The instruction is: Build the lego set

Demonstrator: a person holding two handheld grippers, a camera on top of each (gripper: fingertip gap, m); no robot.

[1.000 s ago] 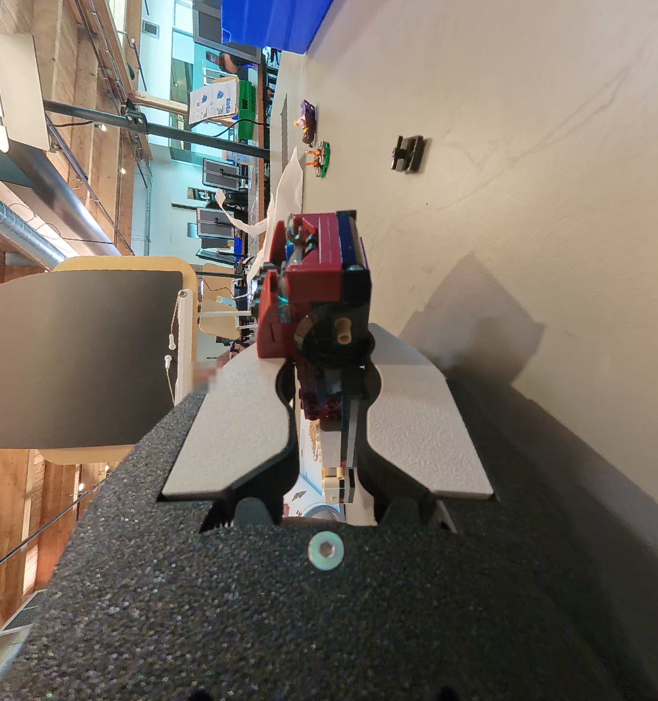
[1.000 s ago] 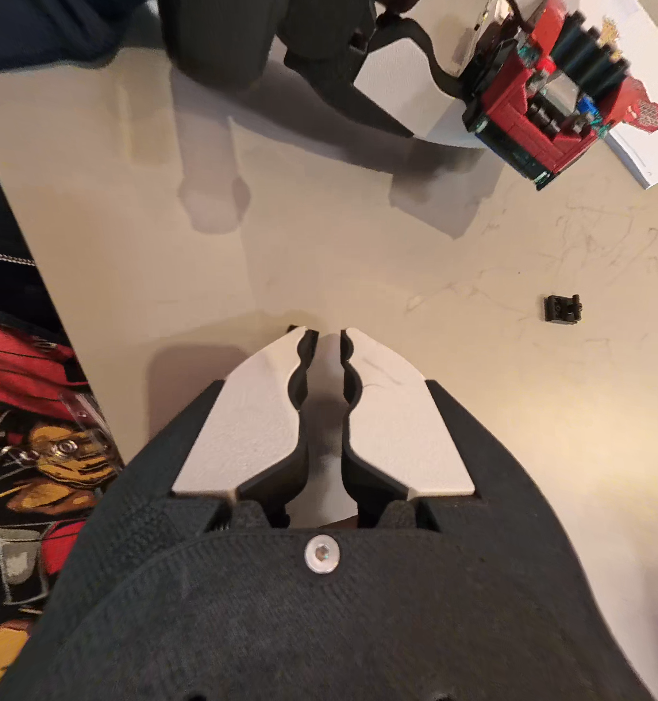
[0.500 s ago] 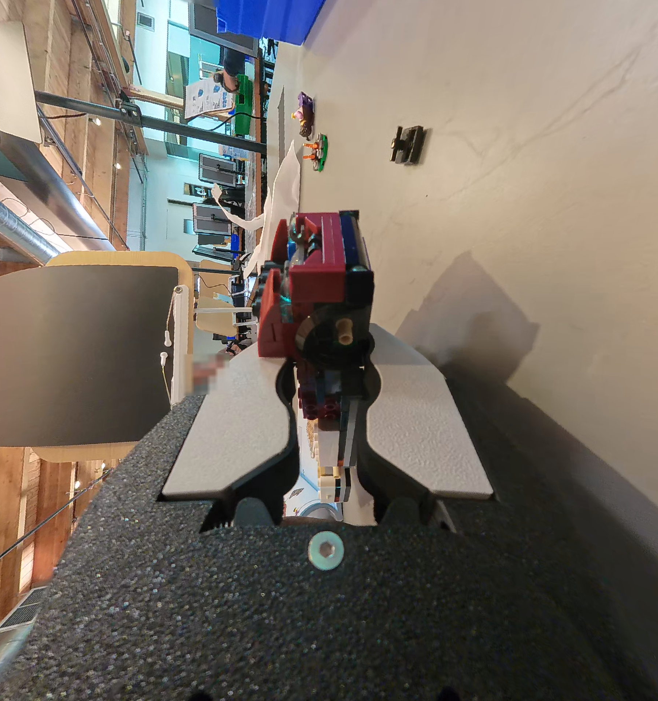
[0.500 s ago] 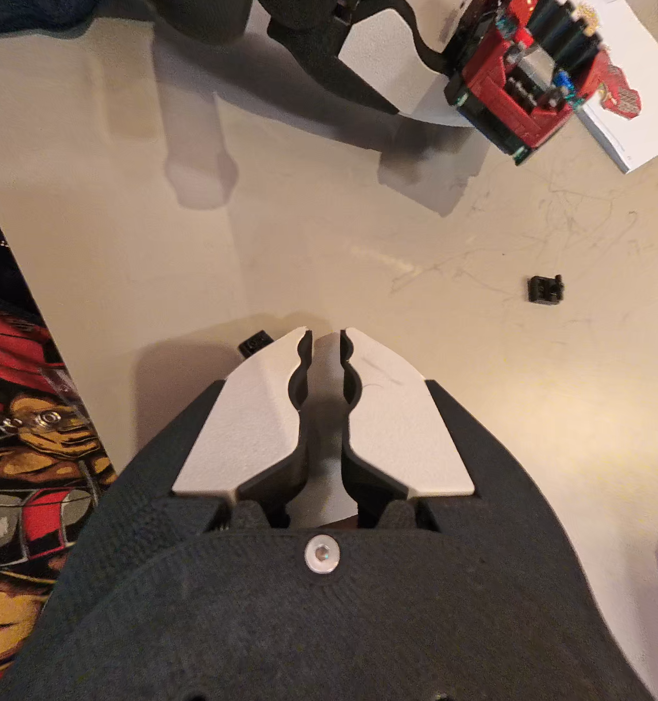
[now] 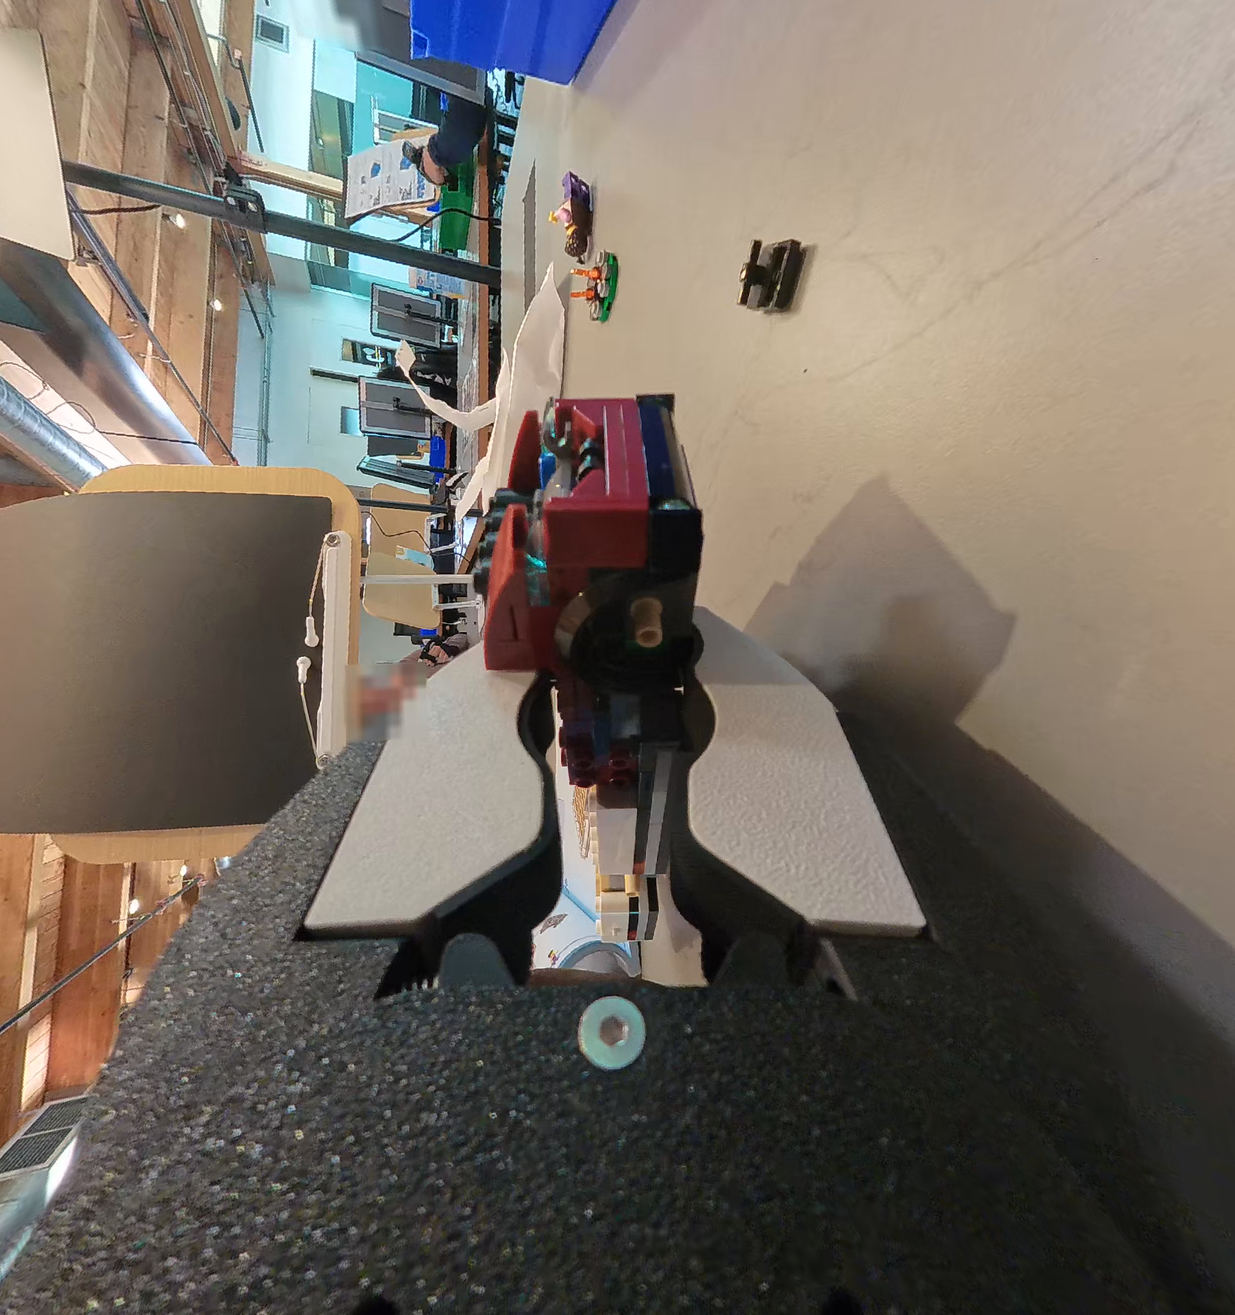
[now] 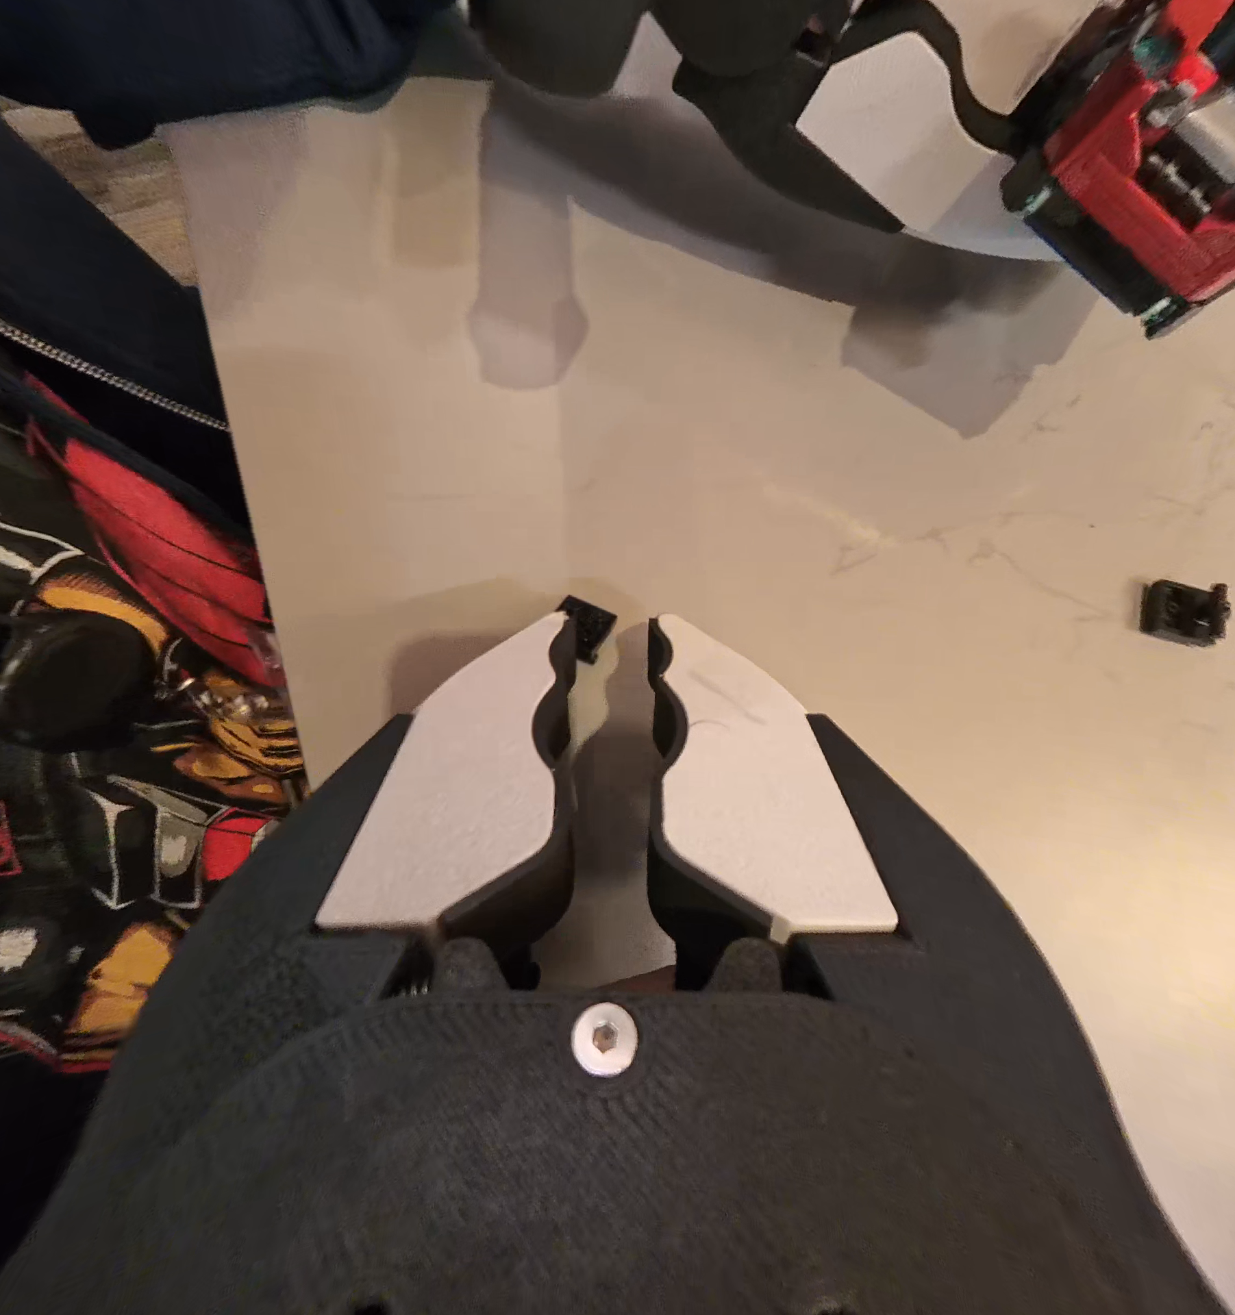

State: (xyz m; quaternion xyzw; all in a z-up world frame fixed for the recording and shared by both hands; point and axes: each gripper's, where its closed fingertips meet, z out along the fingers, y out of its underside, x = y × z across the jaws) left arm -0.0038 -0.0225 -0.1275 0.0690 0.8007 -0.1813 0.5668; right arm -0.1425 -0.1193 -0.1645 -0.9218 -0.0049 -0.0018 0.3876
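Note:
My left gripper (image 5: 618, 683) is turned on its side and shut on a red and black brick-built vehicle (image 5: 600, 555), held just above the pale table (image 5: 956, 427). The vehicle also shows at the top right of the right wrist view (image 6: 1155, 185). My right gripper (image 6: 608, 626) is open, low over the table near its left edge. A small black brick piece (image 6: 586, 630) lies on the table between its fingertips, against the left finger (image 6: 486, 747), with a gap to the right one.
A second small black piece (image 6: 1180, 620) lies to the right, also in the left wrist view (image 5: 771, 274). A purple figure (image 5: 577, 213), a green round piece (image 5: 600, 284), white paper (image 5: 529, 398) and a blue bin (image 5: 515, 28) are farther off. A person's clothing (image 6: 102, 640) is past the table edge.
My right gripper has shifted left and its jaws have widened, so the small black piece that was outside the left finger now lies between the tips. The left gripper still holds the vehicle.

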